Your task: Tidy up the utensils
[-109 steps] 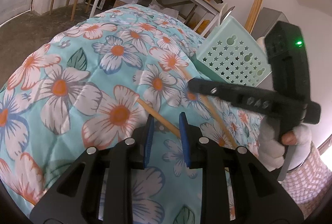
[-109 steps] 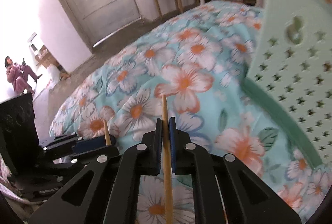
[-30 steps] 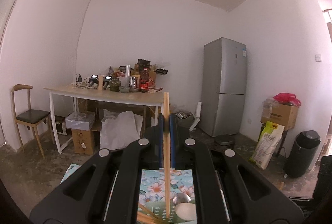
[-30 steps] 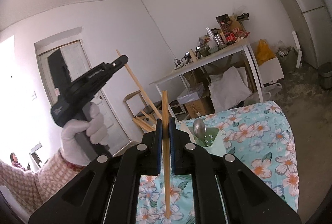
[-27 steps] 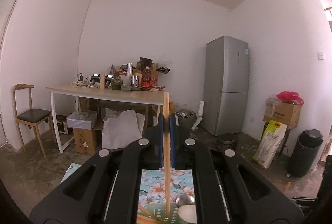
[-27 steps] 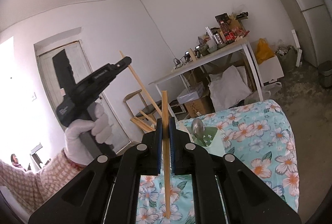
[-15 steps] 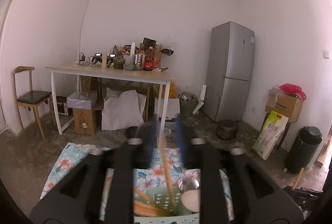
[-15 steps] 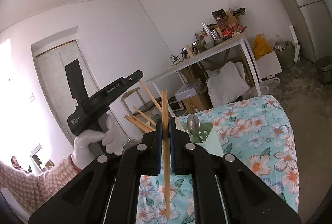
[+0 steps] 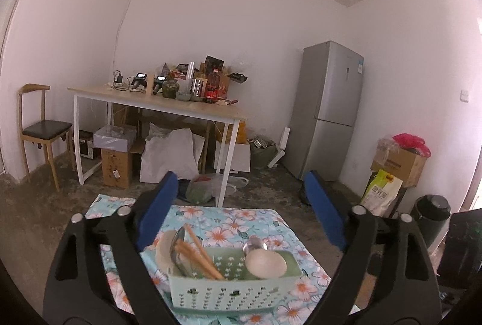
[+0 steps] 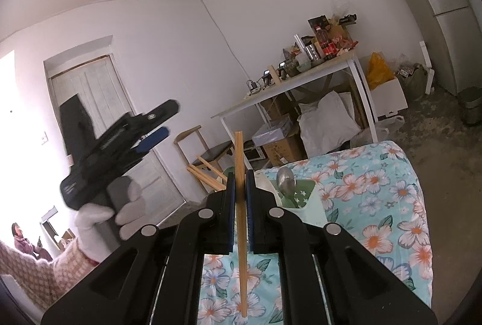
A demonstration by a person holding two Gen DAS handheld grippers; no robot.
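The right gripper clenched a chopstick at lower centre; the left gripper, empty, was opening above the basket. A tilted drop could miss the basket.

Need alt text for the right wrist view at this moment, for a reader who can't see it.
The right gripper is shut on a single wooden chopstick, held upright above a floral cloth. Beyond it stands a pale green basket with a metal spoon in it. At left, a white-gloved hand holds the left gripper raised, its jaws opening with nothing between them.
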